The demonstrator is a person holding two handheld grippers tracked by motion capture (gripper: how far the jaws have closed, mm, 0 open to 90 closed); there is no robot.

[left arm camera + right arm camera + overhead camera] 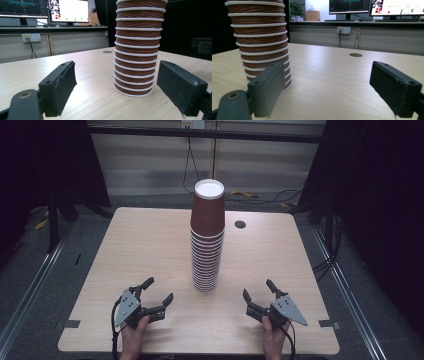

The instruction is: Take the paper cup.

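Observation:
A tall stack of brown paper cups (206, 240) with white rims stands upright at the middle of the wooden table (140, 250). My left gripper (160, 289) rests near the front edge, left of the stack, open with nothing between its jaws. My right gripper (257, 288) sits to the stack's right, also open and empty. In the left gripper view the stack (137, 50) rises a short way ahead, between the jaws' lines and toward the right jaw. In the right gripper view the stack (259, 37) stands behind the left jaw.
A small round cable hole (240, 224) lies in the table behind the stack. Monitors (68, 11) stand on a desk beyond the table. Cables (260, 197) run over the floor at the back. Metal rails flank the table on both sides.

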